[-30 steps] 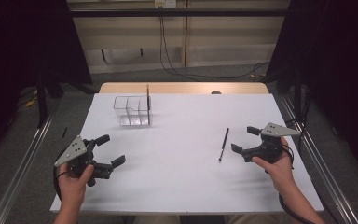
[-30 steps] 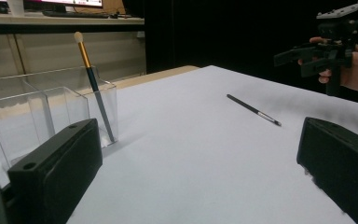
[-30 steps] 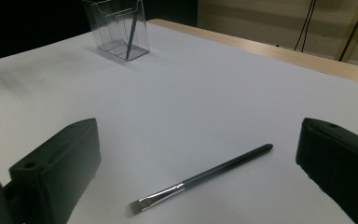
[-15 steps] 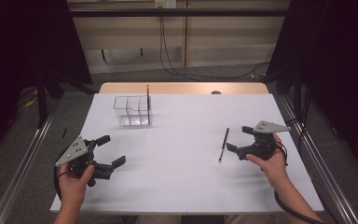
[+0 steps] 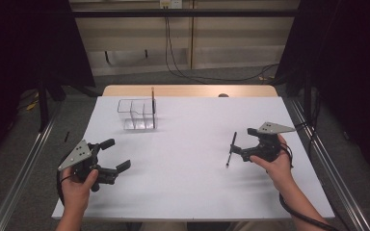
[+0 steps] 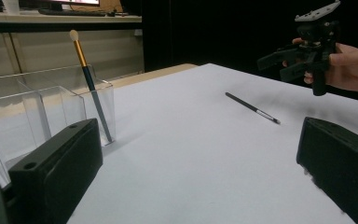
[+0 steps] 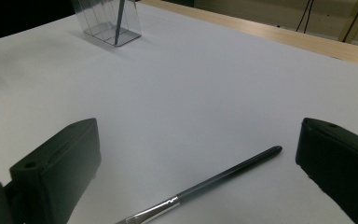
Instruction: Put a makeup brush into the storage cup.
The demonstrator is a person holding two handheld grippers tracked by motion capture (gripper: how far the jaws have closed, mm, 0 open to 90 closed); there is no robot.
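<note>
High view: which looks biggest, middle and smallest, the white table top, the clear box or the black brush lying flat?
1. White table top, by far.
2. Clear box.
3. Black brush, long but very thin, lying beside the right hand-held gripper.

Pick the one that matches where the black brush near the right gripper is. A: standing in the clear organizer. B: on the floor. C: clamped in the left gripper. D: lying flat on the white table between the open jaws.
D: the black brush lies flat on the white table, between the open jaws of the right gripper, unheld.

left tool (image 5: 114,156) jaws apart, low | right tool (image 5: 237,150) jaws apart, low
</note>
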